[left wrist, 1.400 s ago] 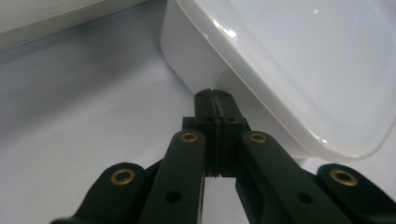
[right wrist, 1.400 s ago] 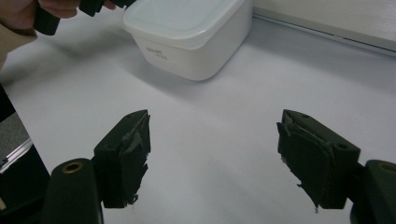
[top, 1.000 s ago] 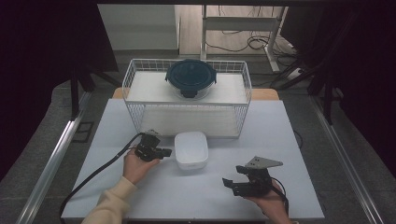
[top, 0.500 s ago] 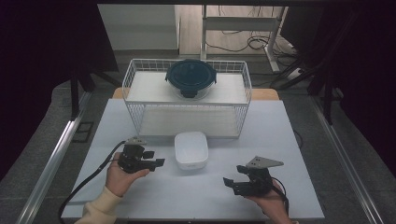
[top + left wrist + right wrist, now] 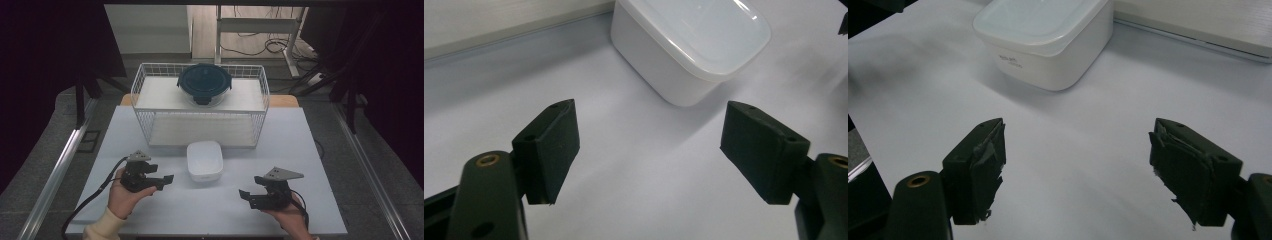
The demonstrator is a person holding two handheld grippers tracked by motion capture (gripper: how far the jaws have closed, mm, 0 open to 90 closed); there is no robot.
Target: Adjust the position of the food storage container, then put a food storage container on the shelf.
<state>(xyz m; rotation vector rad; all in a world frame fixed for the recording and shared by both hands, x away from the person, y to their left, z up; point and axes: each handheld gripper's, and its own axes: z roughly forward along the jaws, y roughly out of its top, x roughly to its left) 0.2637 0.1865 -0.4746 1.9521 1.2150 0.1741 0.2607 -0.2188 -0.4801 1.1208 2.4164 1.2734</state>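
- A white rounded-rectangular plastic container with a fitted white lid (image 5: 204,160) sits on the pale table top (image 5: 310,150), just in front of the wire basket and between the two hands.
- The left gripper (image 5: 168,177), held in the person's left hand (image 5: 126,194), hovers just to the container's left — its jaws stand wide apart with nothing between them, and a black cable (image 5: 90,200) trails off it toward the table's near edge.
- The right gripper (image 5: 243,194) is held low at the container's right, near the table's front edge; its jaws are also spread apart and empty, their pads (image 5: 979,165) wrapped in frayed black tape.
- Behind, a white wire basket (image 5: 200,107) carries a flat white shelf board, and a round dark blue lidded container with clip latches (image 5: 204,82) rests on that board.
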